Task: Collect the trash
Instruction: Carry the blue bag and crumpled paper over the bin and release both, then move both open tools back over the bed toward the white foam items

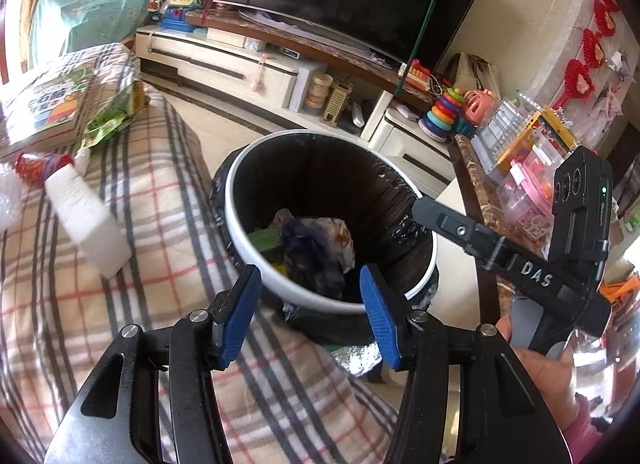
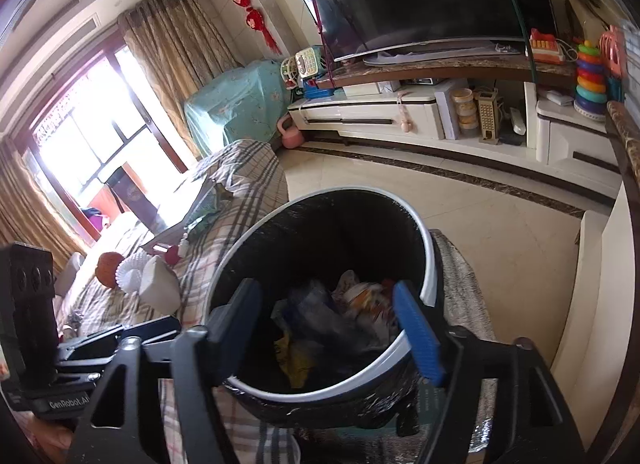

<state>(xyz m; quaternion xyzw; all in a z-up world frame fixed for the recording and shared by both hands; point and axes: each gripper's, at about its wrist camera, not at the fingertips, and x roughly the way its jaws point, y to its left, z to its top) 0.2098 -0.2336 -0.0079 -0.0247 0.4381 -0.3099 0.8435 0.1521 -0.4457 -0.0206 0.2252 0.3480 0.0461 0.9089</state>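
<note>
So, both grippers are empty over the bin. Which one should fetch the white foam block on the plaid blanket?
Left, probably. The foam block lies just to the left of the open left gripper, with bare blanket between. The right gripper, also open, has the bin between it and the block.

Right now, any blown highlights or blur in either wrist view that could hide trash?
Right wrist view: the window is blown out, washing out the items on the plaid blanket near it. Left wrist view: even light, the white foam block slightly soft. Both views: fisheye bending at edges, trash bin interior dark.
</note>
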